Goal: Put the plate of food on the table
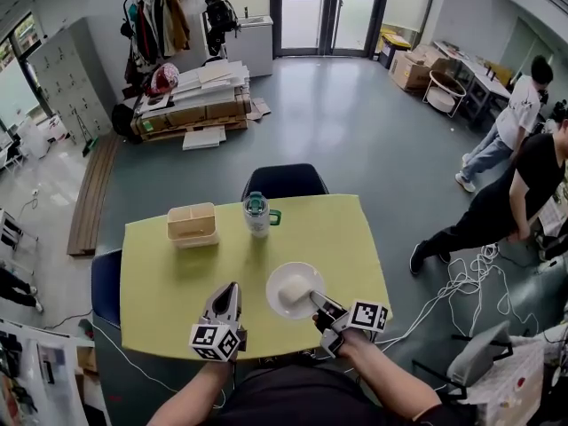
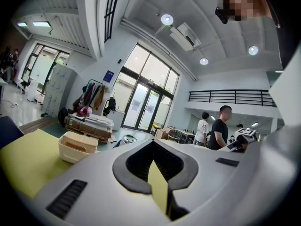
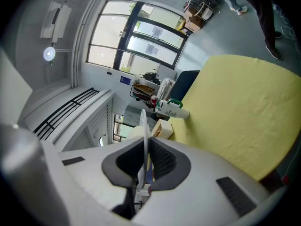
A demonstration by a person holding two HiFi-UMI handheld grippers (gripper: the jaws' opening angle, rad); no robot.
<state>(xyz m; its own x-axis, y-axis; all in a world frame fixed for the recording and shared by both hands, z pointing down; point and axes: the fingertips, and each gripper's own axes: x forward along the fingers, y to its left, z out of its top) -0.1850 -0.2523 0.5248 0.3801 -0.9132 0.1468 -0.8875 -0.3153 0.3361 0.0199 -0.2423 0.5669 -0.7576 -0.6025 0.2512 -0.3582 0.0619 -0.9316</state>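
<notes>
Yellow table [image 1: 177,282] lies beneath plate [image 1: 277,277], rim [image 3: 144,126] clamped in right gripper view.

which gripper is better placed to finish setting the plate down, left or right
Right. The right gripper is clamped on the rim of the plate over the yellow table; the left gripper is shut, empty, beside it.

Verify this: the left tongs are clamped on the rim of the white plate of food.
Not the left: the right tongs are clamped on the rim of the white plate of food. The right gripper view shows the rim between its jaws; the left tongs hold nothing.
</notes>
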